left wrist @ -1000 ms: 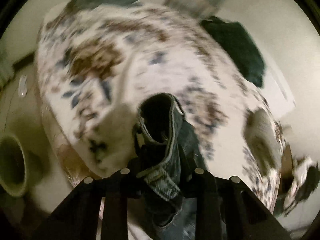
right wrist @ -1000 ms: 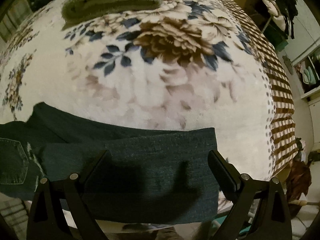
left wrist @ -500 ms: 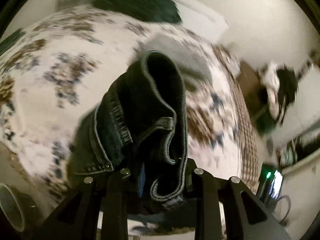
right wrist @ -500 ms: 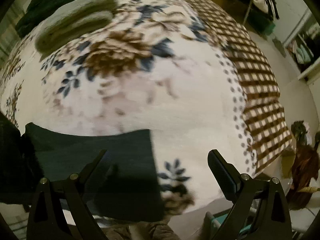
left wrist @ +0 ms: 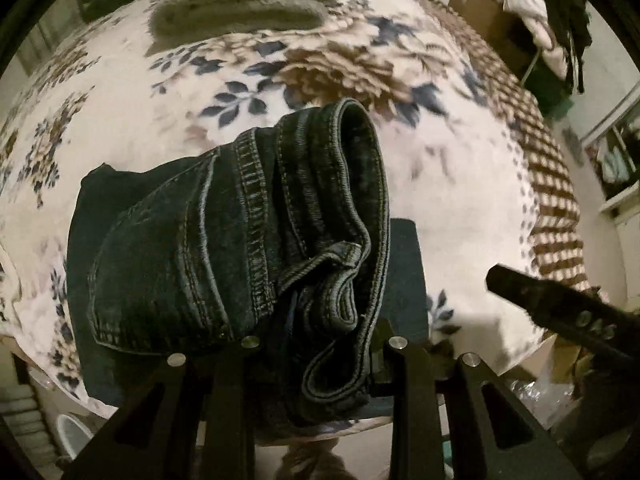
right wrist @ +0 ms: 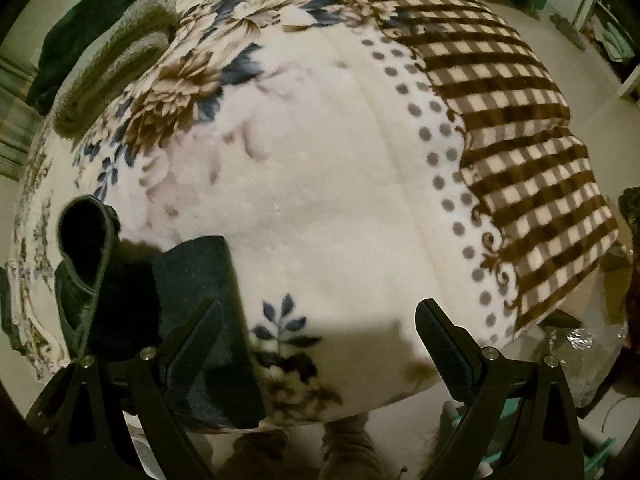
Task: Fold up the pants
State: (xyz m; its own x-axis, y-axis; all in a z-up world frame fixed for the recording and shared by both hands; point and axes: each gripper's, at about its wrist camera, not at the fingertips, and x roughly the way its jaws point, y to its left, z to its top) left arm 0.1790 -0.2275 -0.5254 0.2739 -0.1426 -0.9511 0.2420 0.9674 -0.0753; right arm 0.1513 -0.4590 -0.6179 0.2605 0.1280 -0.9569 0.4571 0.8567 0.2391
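A bed under a flowered blanket [right wrist: 320, 184] fills both views, a folded grey towel [left wrist: 240, 8] near its far side. Dark jeans [left wrist: 224, 248] lie at the near edge, their bunched waistband clenched in the left tool [left wrist: 316, 344]. The right tool [right wrist: 320, 344] hangs released, nothing between its fingers, over bare blanket just beside the jeans.

Bed under my claws: floral fleece blanket [right wrist: 320, 184] | jeans [left wrist: 248, 240] lying below my left claw | folded olive towel [left wrist: 244, 12] far ahead | dark green garment [right wrist: 92, 28] beyond towel
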